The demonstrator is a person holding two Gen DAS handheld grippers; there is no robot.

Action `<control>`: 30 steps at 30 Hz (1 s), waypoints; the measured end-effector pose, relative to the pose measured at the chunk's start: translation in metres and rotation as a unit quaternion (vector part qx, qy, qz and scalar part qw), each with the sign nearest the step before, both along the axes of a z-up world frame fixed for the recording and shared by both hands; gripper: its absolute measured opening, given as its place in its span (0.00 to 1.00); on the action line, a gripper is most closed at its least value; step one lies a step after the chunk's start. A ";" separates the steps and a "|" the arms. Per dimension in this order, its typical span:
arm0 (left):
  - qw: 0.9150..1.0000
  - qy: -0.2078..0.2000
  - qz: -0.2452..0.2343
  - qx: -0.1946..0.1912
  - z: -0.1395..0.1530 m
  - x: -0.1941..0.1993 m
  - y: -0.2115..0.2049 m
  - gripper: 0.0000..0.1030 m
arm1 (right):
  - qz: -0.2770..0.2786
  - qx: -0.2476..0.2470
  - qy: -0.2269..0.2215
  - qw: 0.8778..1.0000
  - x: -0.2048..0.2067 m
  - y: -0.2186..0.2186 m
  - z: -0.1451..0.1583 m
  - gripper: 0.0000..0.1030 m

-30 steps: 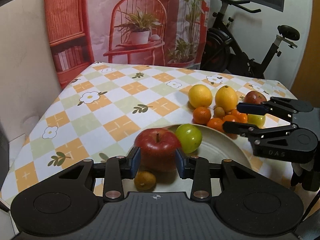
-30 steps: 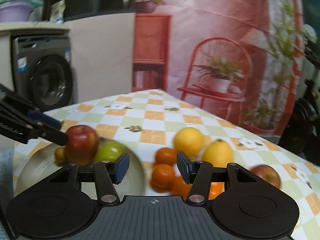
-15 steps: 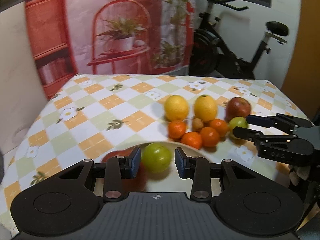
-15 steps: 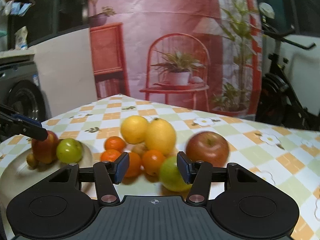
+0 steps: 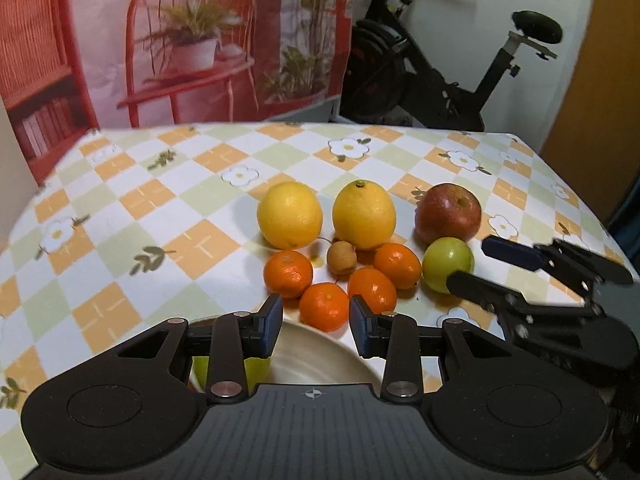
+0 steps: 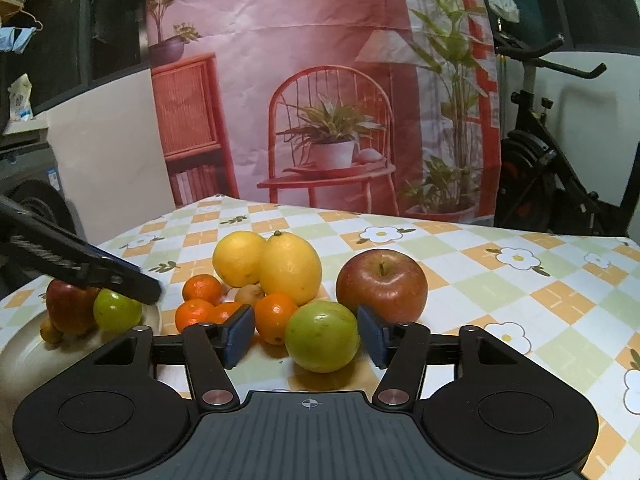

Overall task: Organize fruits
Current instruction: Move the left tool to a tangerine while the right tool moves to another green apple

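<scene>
My left gripper [image 5: 316,330] is open and empty over the far rim of the cream plate [image 5: 320,364], just short of an orange [image 5: 324,306]. On the plate [image 6: 16,356] lie a red apple [image 6: 66,308], a green apple [image 6: 116,310] and a small brown fruit [image 6: 50,332]. My right gripper [image 6: 306,334] straddles a second green apple [image 6: 322,336] on the table. Its jaws are opening and the pads do not press the fruit. From the left wrist, this gripper [image 5: 468,261] reaches that apple [image 5: 444,264] from the right.
Loose on the checked tablecloth [image 5: 160,216] are two yellow citrus fruits [image 5: 290,216] [image 5: 364,214], a red apple [image 5: 448,214], several oranges [image 5: 288,274] and a small brown fruit [image 5: 340,256]. An exercise bike [image 5: 440,72] stands behind the table, and a printed backdrop [image 5: 200,40] hangs at the back.
My left gripper has swung right, from the red apple on the plate to the plate's far rim by the oranges. My right gripper has come to the green apple and its jaws have widened.
</scene>
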State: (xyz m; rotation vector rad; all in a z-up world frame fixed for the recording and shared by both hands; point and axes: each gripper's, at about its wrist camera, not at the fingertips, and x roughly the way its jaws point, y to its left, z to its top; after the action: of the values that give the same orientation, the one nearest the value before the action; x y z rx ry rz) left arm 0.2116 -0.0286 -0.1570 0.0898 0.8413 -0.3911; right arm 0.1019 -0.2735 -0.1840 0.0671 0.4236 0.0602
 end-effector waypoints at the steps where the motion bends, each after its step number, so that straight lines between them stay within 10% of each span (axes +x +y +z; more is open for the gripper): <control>1: 1.000 0.007 0.005 -0.006 -0.001 0.004 0.000 0.37 | 0.000 0.001 -0.001 1.000 0.000 0.000 0.000 0.53; 30: 0.991 0.012 -0.074 0.113 -0.020 0.016 -0.029 0.39 | -0.002 0.037 0.003 0.999 0.002 -0.011 -0.002 0.55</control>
State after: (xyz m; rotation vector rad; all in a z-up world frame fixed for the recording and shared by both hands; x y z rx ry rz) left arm 0.2275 -0.0577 -0.1773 0.3592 0.9044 -0.4351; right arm 0.1036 -0.2840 -0.1860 0.1420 0.4272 0.0720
